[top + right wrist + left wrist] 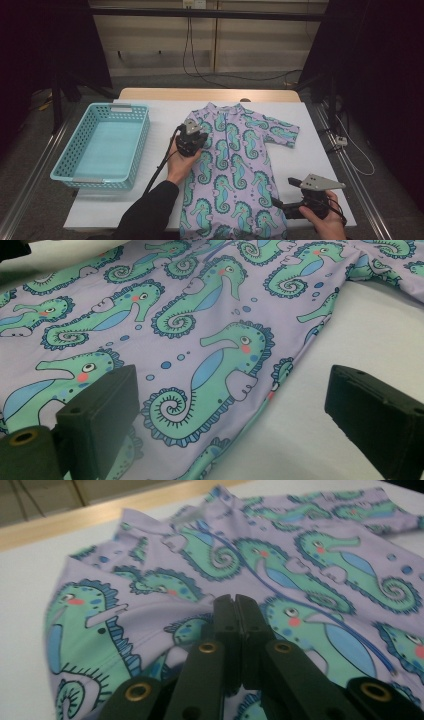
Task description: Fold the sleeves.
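A little purple swimsuit (235, 165) with green seahorses lies flat on the white table (160, 115). Its neck points to the far side of the table and its legs point back to the person, so its long way runs from near to far. One short sleeve (282, 131) sticks out to the right. The other sleeve, on the left, looks folded in over the chest.

The left gripper (192, 134) sits on that folded part, near the shoulder. In the left gripper view its two black jaws are pressed tight together, and some cloth is bunched up right at them. It looks like a pinch of cloth is caught there, but I cannot be sure. The right gripper (280, 204) waits low by the right leg edge of the swimsuit. Its jaws stand wide apart with nothing in them.

The job looks like folding the swimsuit. To do this step well, the left gripper should lay the sleeve flat and straight, with no lumps. The right gripper should take the edge of the leg, not push it, so the cloth does not slide.

A blue basket (135, 150) sits on the left of the table, well apart from the swimsuit
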Demonstrator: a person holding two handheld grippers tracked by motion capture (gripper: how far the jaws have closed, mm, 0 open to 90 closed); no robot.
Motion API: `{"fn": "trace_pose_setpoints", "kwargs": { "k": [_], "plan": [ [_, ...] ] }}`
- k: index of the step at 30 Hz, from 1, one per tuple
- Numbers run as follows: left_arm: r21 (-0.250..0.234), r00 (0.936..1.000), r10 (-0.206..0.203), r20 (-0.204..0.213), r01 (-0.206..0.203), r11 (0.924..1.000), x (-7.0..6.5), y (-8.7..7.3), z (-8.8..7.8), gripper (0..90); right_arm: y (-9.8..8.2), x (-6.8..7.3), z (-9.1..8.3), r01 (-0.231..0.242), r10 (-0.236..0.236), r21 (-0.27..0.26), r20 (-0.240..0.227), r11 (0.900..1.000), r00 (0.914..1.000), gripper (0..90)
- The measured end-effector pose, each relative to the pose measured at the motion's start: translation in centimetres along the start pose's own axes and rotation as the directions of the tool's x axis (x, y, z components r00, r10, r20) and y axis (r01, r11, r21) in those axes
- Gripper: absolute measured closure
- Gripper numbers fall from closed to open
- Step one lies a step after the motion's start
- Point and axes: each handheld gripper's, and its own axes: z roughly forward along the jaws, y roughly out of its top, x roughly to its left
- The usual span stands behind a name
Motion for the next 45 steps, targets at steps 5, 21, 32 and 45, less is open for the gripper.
{"fn": "trace_pose_setpoints", "kwargs": {
  "k": [5, 21, 32, 45],
  "plan": [
    [0.063, 0.9997, -0.020, 0.014, 0.019, 0.9978, 0.1, -1.0, 1.0, 88.8, 0.0, 0.0, 0.0, 0.003, -0.003, 0.000, -0.001, 1.000, 1.0000, 6.5],
    [0.045, 0.9875, -0.136, 0.079, 0.133, 0.9902, 2.3, -0.3, -1.3, 61.7, 0.0, 0.0, 0.0, 0.001, -0.001, 0.001, -0.002, 1.000, 1.0000, 6.4],
    [0.015, 0.9683, -0.249, -0.014, 0.250, 0.9682, 5.6, -0.2, -2.7, 54.9, 0.0, 0.0, 0.0, 0.004, -0.004, 0.005, -0.003, 1.000, 1.0000, 6.4],
    [0.103, 0.9412, -0.300, -0.155, 0.318, 0.9426, 7.9, -2.5, -2.1, 63.6, 0.0, 0.0, 0.1, 0.007, -0.007, 0.004, -0.005, 1.000, 1.0000, 6.4]
  ]
}}
